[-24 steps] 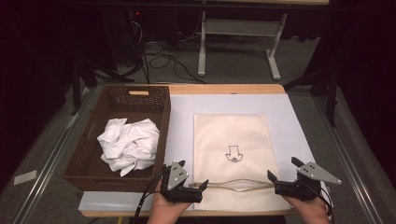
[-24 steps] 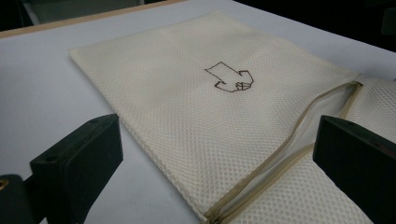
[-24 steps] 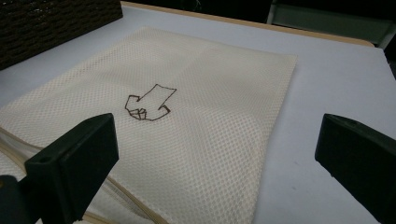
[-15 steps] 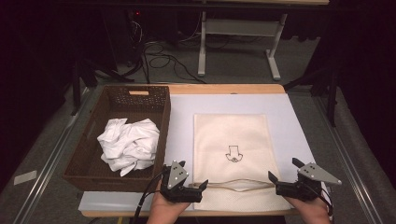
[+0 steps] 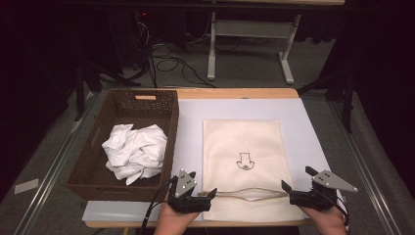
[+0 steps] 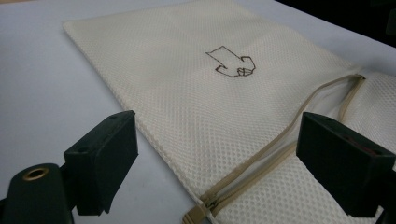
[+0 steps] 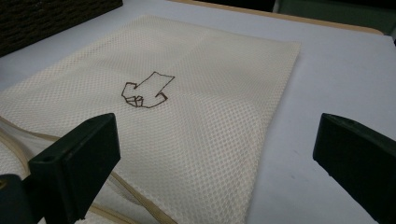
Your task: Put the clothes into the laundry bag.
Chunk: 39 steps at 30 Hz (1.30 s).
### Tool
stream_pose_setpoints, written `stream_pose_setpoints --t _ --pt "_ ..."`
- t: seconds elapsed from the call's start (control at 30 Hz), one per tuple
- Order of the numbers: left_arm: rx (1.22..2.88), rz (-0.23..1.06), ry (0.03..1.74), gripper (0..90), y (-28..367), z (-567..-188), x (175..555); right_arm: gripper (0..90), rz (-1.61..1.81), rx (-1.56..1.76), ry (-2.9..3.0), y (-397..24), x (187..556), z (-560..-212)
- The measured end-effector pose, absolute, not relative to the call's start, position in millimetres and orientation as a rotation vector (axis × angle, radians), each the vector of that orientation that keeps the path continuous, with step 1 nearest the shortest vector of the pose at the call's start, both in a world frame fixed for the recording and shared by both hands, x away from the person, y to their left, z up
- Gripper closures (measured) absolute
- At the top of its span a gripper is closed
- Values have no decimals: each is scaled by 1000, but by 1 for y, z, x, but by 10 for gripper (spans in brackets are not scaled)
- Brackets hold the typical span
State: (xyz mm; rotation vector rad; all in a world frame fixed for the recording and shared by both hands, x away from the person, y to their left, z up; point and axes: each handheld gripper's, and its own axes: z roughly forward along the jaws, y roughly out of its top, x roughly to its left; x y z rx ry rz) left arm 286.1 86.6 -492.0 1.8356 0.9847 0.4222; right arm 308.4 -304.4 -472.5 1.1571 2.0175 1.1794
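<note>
Wicker basket [image 5: 88, 161] at table's left, crumpled white cloth [image 5: 134, 152] inside. Cream mesh laundry bag [image 5: 242, 142] flat on the pale mat [image 5: 191, 127], zipper [image 5: 249, 192] near the front edge, partly open. Left gripper [image 5: 208, 196] at the bag's front-left corner, jaws apart, nothing between them. Right gripper [image 5: 288, 191] at the front-right corner, jaws wide, holding nothing.

Even overhead light on the table [image 5: 313, 127] ahead of my claws, no glare; beyond it, darkness. Close up, my jaws blur slightly, casting soft shadows.
</note>
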Motion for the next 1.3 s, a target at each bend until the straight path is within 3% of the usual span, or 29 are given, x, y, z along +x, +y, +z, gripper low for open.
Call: stream_pose_setpoints --t 0.3,0.57,0.77,0.97,1.07,1.3 --pt "1868 366 1003 261 105 -495 266 45 1187 1169 2010 -312 308 -472" --pt "1954 342 983 395 95 -510 258 55 1181 1176 2020 -311 309 -475" --pt "2006 348 1013 411 83 -523 256 67 1179 1188 2027 -311 309 -477" --pt "2023 383 1026 530 78 -528 254 76 1178 1194 2029 -311 309 -477" --pt "2024 382 1024 647 76 -528 253 82 1182 1192 2025 -311 309 -477" --pt "2024 356 1019 824 78 -526 256 100 1185 1191 2031 -311 309 -478"
